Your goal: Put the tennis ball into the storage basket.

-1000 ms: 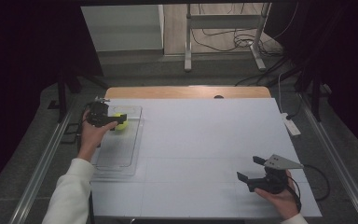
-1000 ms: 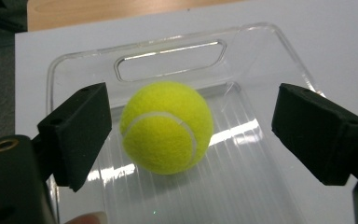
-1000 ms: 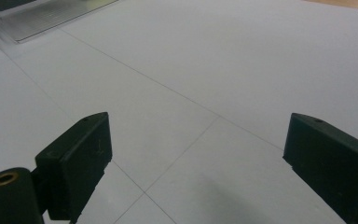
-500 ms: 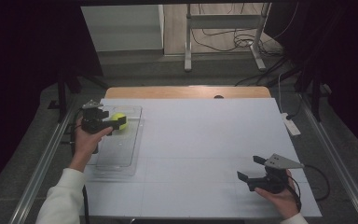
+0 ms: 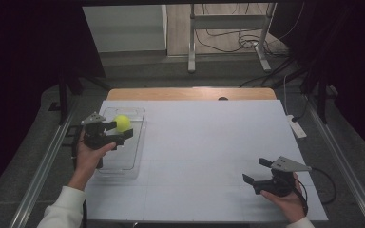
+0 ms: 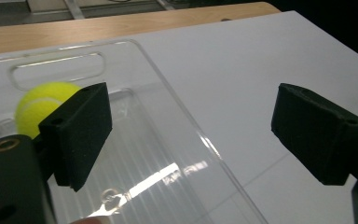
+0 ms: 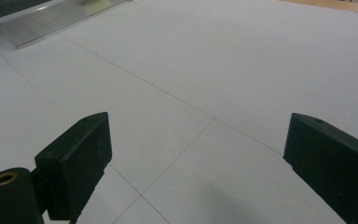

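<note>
While level, left gripper [image 5: 121, 133] (jaws apart)

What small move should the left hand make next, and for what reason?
Probably draw the left tongs back over the near part of the clear tray and away from it. Their jaws stand open with nothing between them, and the yellow ball lies on the tray floor beyond one jaw, apart from the pads. The ball seems set down, so no grip is needed.
</note>
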The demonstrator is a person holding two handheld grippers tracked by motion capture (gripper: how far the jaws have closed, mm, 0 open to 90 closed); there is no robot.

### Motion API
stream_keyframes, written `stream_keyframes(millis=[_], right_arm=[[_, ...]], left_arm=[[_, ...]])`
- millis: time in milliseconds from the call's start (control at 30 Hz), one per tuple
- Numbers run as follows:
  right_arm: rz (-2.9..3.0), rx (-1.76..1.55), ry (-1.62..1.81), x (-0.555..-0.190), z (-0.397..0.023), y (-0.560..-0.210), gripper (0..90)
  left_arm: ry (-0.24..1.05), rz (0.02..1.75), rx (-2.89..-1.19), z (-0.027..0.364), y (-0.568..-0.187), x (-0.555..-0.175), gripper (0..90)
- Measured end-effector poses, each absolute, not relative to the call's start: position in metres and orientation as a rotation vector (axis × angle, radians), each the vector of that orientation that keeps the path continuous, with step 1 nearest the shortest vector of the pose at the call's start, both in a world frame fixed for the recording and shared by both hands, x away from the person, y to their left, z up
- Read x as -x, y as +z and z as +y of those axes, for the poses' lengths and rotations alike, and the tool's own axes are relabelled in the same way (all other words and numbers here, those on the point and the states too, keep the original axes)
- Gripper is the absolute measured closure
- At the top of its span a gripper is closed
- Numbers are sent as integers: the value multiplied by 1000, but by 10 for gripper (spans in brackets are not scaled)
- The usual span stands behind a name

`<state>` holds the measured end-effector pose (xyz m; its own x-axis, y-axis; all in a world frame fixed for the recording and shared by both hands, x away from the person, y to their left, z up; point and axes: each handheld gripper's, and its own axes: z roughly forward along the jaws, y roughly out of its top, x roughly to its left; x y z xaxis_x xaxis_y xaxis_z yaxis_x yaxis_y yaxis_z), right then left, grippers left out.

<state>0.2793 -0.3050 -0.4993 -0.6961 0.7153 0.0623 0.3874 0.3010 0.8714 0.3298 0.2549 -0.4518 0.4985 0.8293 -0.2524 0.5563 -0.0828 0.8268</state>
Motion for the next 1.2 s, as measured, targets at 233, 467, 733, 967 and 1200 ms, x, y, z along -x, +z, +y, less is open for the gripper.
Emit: stream_keyframes(millis=[233, 467, 733, 967, 1200], right_arm=[[2229, -1000, 1359, -279, -306, -499, 80], [2225, -1003, 1362, -279, -308, -498, 79], [2217, -1009, 1376, -279, -310, -497, 79], [2206, -1009, 1389, -278, -313, -496, 79], [2204, -1018, 1397, -278, -314, -496, 80]], left_arm=[[315, 1106, -1775, 240, -457, -310, 133], [293, 1069, -1781, 229, -465, -296, 127], [295, 1032, -1803, 220, -477, -275, 120], [301, 1011, -1798, 217, -485, -258, 117], [323, 1012, -1818, 215, -492, -252, 115]])
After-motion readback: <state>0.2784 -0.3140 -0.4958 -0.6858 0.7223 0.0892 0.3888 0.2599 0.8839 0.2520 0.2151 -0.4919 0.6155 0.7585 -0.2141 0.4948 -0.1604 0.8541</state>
